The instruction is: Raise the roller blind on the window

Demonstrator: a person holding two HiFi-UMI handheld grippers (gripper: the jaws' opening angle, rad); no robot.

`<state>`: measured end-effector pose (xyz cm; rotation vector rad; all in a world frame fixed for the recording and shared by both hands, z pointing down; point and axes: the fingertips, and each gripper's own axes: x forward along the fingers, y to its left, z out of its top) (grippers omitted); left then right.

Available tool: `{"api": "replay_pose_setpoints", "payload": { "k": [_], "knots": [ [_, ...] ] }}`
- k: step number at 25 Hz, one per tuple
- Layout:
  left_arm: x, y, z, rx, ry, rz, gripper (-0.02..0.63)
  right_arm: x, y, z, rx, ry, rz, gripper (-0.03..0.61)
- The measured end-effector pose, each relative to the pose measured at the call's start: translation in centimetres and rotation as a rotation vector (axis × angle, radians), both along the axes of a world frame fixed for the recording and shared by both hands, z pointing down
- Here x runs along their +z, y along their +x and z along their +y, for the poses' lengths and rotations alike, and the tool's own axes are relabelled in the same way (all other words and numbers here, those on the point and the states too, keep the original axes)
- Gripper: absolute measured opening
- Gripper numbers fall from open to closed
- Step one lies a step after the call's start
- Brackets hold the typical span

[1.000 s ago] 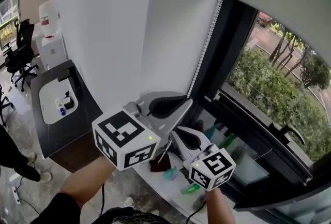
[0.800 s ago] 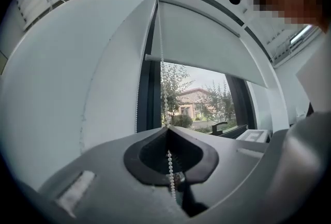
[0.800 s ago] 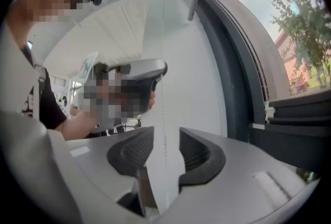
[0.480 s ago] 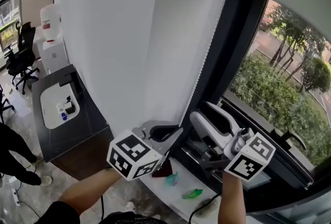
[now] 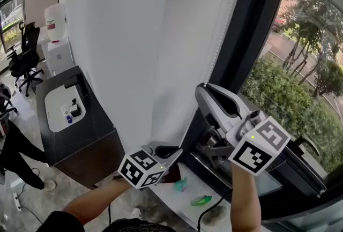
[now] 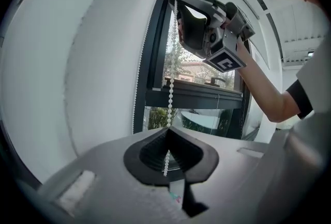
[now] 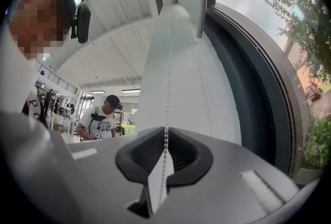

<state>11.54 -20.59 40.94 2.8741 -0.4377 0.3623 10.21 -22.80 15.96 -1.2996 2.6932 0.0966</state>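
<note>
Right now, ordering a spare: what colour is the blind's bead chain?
White bead chain, left gripper view.

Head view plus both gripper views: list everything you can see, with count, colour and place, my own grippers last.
roller blind: one, white, hangs left of the bare glass
bead chain: one, white, along the blind's right edge
window frame: one, dark, right of the blind
trees: several, green, outside the glass
sill: one, white, below the window
small items: three, dark red, teal, green, on the sill
counter: one, dark, at left
water dispenser: one, white, far left
office chair: one, black, far left
bystander: one, white shirt, dark cap, background of right gripper view
left gripper: grey, low, shut on the bead chain
right gripper: grey, higher up, jaws have just been closing, now pinching the bead chain
</note>
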Motion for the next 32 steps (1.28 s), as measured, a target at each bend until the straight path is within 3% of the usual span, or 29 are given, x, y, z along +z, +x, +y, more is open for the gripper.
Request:
{"api": "replay_pose_setpoints", "payload": {
  "k": [6,7,8,11,14,20,24,26,28,29,32],
  "knots": [
    [-1.1,-0.2,1.3,0.075,-0.073,0.062,0.016,0.6,0.1,-0.3,0.058,0.035,0.077,0.008],
    [-2.3,-0.3,1.8,0.09,-0.073,0.104,0.061,0.7,0.3,-0.2,0.06,0.036,0.082,0.008],
    [-4.1,-0.5,2.1,0.092,-0.059,0.153,0.097,0.9,0.5,0.0,0.056,0.032,0.081,0.008],
    [-10.8,-1.7,1.6,0.038,0.041,0.294,0.1,2.7,1.0,0.1,0.063,0.003,0.096,0.008],
    [-16.3,-2.6,0.7,-0.007,0.129,0.36,0.1,6.7,1.2,0.1,0.068,-0.061,0.126,0.008],
    [-19.8,-1.0,-0.1,-0.034,0.225,0.333,0.1,17.3,0.7,1.3,0.078,-0.236,0.239,0.008],
    [-19.4,0.2,-1.1,-0.057,0.249,0.302,0.1,23.4,1.2,2.7,0.079,-0.356,0.244,0.008],
    [-19.2,0.9,-1.0,-0.037,0.248,0.294,0.098,24.8,1.1,3.2,0.072,-0.386,0.235,0.008],
    [-19.1,1.5,-0.6,-0.009,0.256,0.287,0.073,25.0,0.9,3.4,0.063,-0.403,0.23,0.008],
    [-19.0,1.7,-0.5,0.003,0.256,0.286,0.027,24.9,0.8,3.4,0.059,-0.411,0.235,0.008],
    [-18.9,1.9,-0.3,0.025,0.222,0.303,0.012,25.0,1.1,3.6,0.029,-0.446,0.243,0.009]
  ]
}}
